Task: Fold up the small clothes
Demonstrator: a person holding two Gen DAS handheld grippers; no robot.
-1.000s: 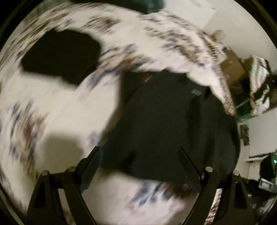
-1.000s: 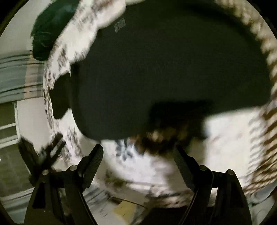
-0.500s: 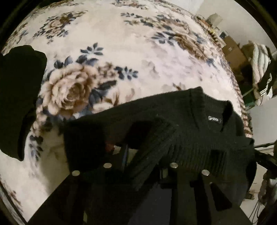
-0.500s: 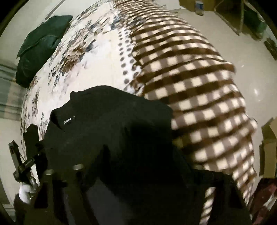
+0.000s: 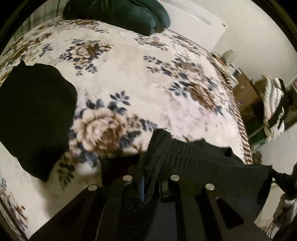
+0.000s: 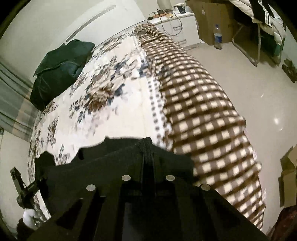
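Pinching the black sweater [image 5: 194,157], apparently lifted, both hand-held grippers [image 5: 150,166] [image 6: 147,157] are clamped.

- Sweater [image 5: 194,157] hangs between both grippers, above the bed [image 5: 148,89].
- Second garment [image 5: 35,115] lies on the bed, left.
- Pillow [image 5: 130,13] sits at the bed's far end.
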